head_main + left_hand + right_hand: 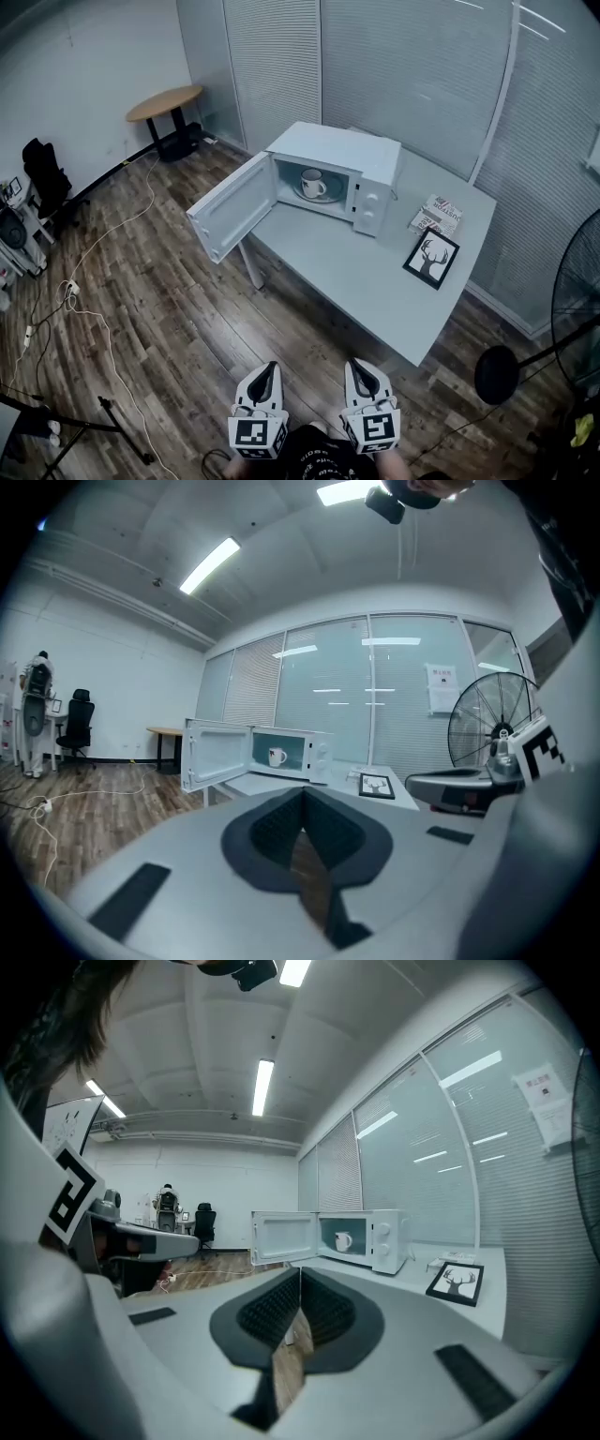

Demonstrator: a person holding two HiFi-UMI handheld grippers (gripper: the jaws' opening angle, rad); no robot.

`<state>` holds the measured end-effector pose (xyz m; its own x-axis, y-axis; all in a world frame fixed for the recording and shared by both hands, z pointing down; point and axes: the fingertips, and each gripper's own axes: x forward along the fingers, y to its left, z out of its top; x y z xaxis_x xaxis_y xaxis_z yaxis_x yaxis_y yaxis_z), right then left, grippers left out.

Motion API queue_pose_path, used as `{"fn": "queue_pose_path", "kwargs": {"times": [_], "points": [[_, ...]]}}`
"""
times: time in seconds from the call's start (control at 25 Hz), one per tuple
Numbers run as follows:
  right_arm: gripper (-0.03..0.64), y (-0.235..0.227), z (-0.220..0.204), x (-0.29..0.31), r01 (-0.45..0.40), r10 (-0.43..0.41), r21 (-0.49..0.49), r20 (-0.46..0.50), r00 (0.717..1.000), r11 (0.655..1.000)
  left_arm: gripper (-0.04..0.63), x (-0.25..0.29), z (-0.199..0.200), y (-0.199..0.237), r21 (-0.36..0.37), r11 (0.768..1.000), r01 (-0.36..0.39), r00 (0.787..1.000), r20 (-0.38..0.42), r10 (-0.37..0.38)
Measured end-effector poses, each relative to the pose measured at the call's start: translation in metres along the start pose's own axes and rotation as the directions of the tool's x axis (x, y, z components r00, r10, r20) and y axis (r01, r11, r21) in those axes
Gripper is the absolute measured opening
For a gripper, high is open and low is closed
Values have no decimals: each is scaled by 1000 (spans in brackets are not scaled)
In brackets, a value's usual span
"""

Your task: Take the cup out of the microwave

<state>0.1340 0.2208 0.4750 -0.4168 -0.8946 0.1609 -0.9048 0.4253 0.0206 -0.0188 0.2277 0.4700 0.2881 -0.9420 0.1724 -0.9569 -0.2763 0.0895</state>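
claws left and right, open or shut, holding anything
Left claw: closed, holding nothing.
Right claw: closed, holding nothing.

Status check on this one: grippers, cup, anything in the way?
Left gripper and right gripper shut, empty, well short of the table. Cup upright inside microwave, door wide open. Nothing between grippers and the opening.

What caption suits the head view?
Left gripper and right gripper, shut and empty, short of the table with a cup in the open microwave.
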Motion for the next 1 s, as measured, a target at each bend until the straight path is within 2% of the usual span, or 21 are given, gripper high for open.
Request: {"fn": "queue_pose_path", "kwargs": {"times": [0.32, 0.64, 1.0], "points": [[5, -18, -8, 0, 8, -8, 31, -26, 1000, 999, 5, 24, -7, -18, -2, 1000, 28, 999, -24, -29], [5, -32, -6, 20, 41, -40, 35, -21, 999, 999, 5, 67, -10, -37, 12, 992, 124, 992, -34, -123], [5, -54, -4, 67, 85, -83, 48, -37, 996, 995, 5, 127, -4, -18, 12, 986, 168, 984, -52, -168]]}}
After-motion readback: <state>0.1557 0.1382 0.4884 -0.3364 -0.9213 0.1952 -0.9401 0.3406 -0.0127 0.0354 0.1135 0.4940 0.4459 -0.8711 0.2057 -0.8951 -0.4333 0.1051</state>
